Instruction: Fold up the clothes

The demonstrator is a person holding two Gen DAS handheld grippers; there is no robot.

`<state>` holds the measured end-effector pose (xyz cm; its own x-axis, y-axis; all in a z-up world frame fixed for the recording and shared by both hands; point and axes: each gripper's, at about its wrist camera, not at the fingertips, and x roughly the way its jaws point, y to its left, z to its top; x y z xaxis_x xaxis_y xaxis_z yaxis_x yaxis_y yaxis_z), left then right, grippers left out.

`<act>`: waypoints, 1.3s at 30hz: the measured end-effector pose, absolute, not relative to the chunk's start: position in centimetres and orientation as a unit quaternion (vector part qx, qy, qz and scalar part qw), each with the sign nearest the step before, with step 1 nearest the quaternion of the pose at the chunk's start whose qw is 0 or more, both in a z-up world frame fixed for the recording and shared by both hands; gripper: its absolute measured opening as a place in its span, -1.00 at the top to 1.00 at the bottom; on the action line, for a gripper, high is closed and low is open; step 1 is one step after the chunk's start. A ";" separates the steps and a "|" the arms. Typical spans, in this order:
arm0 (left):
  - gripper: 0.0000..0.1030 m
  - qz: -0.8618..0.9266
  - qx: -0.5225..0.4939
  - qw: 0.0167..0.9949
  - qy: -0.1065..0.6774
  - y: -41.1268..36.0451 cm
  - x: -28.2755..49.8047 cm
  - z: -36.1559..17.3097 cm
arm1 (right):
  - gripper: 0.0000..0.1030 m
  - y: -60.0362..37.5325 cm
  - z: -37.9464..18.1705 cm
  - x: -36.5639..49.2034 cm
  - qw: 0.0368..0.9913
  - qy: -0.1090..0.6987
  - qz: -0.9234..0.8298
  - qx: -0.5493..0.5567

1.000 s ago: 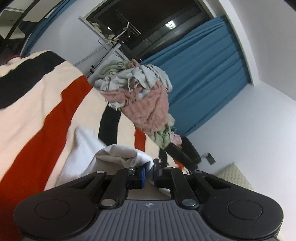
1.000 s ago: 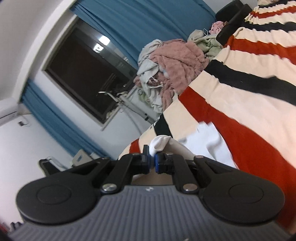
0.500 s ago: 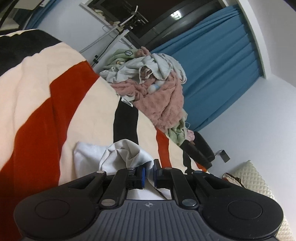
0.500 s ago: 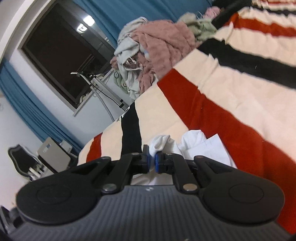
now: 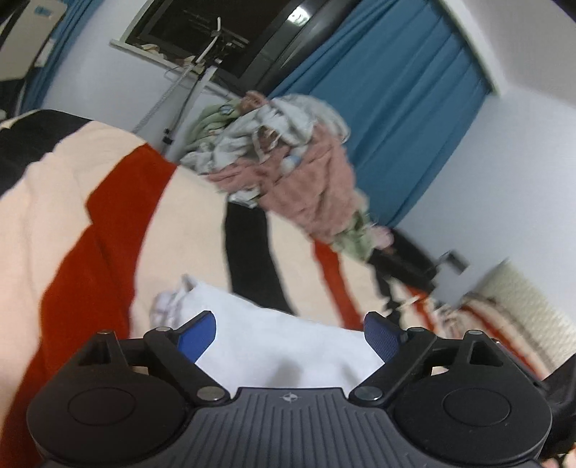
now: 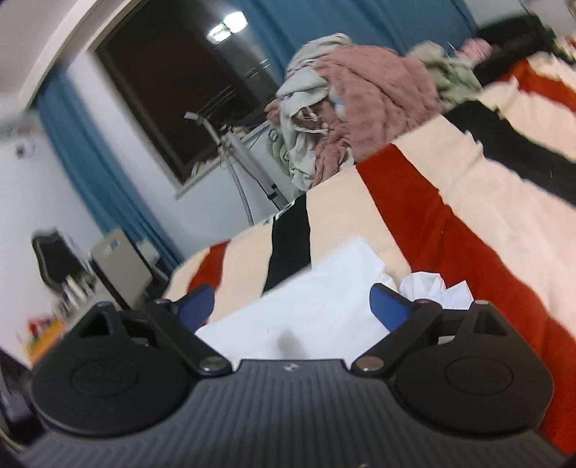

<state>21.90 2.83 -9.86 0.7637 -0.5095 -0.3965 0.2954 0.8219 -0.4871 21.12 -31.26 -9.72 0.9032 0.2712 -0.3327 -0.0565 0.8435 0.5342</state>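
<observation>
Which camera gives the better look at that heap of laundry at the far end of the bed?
The right wrist view: the laundry heap looks larger and its pink and grey pieces separate clearly. The left wrist view shows the same heap, but blurrier.

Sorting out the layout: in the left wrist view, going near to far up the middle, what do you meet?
White garment → black stripe of the blanket → pile of unfolded clothes → dark window.

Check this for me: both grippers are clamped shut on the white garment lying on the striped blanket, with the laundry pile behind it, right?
Not quite. Both wrist views show the left gripper and right gripper with jaws spread wide; they have just been opening, pads off the cloth. The white garment does lie on the striped blanket, laundry pile behind.
</observation>
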 end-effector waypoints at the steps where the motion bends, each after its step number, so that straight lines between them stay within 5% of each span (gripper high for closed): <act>1: -0.76 -0.210 -0.191 0.919 0.273 2.6 22.0 -10.2 | -0.75 -31.1 -10.0 21.3 0.940 0.212 0.084 0.254; 2: -0.76 -0.199 -0.179 0.921 0.283 2.4 22.2 -10.6 | -0.29 -30.9 -10.3 21.6 0.941 0.224 0.080 0.241; 5: -0.76 -0.182 -0.144 0.925 0.302 1.7 22.5 -11.5 | 0.24 -30.2 -11.7 23.1 0.941 0.283 0.052 0.180; 16: -0.74 -0.176 -0.045 0.942 0.282 0.0 17.7 -9.3 | 0.22 -29.6 -10.2 19.9 0.950 0.277 0.067 0.127; 29: -0.81 -0.172 -0.042 0.926 0.333 -0.4 9.4 -9.5 | 0.25 -28.7 -11.1 13.4 0.936 0.332 0.069 0.093; 39: -0.83 -0.187 -0.263 0.871 0.369 4.5 6.0 -9.6 | 0.25 -28.5 -11.8 12.9 0.935 0.334 0.050 0.110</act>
